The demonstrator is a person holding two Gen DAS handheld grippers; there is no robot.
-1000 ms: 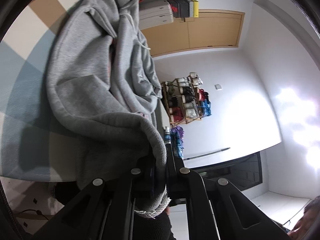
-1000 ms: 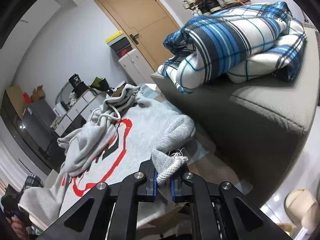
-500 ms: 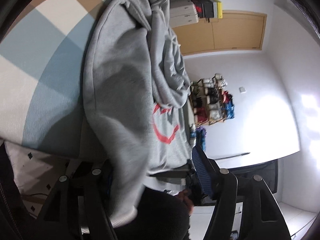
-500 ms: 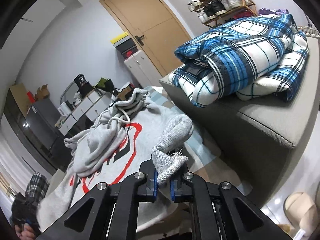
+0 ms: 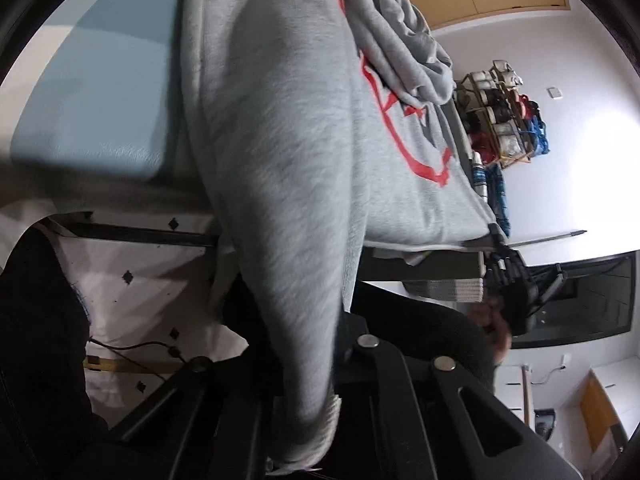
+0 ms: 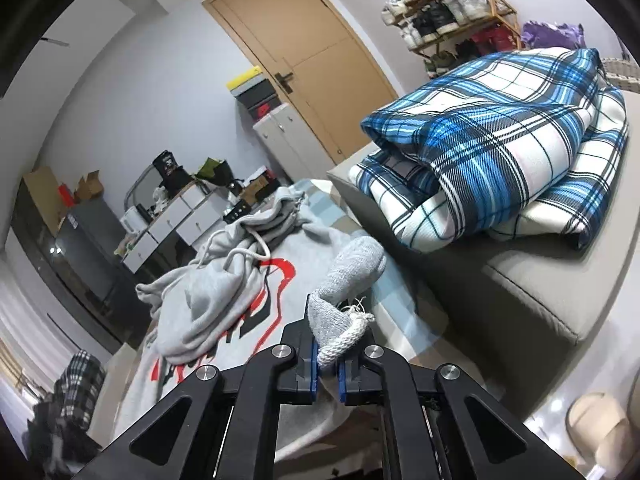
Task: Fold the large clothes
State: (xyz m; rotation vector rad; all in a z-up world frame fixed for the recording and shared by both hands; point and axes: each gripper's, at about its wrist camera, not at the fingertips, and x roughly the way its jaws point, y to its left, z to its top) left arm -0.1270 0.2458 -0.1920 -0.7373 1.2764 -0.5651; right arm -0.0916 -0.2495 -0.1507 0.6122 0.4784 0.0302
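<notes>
In the left wrist view a grey sleeve hangs blurred down the middle of the frame and covers the left gripper, so its fingertips are hidden; its jaws have just been closing and now stand shut, with the sleeve's cuff lying between the arms, though a grip cannot be confirmed. The lower left is dark and hard to read. In the right wrist view the right gripper is closed on the ribbed cuff of the other sleeve, lower centre. The grey hoodie with a red print lies spread on a table with a blue and beige checked cloth, its hood bunched toward the left. A blue plaid blanket sits on a grey sofa at right. A wooden door and shoe rack stand at the back.
</notes>
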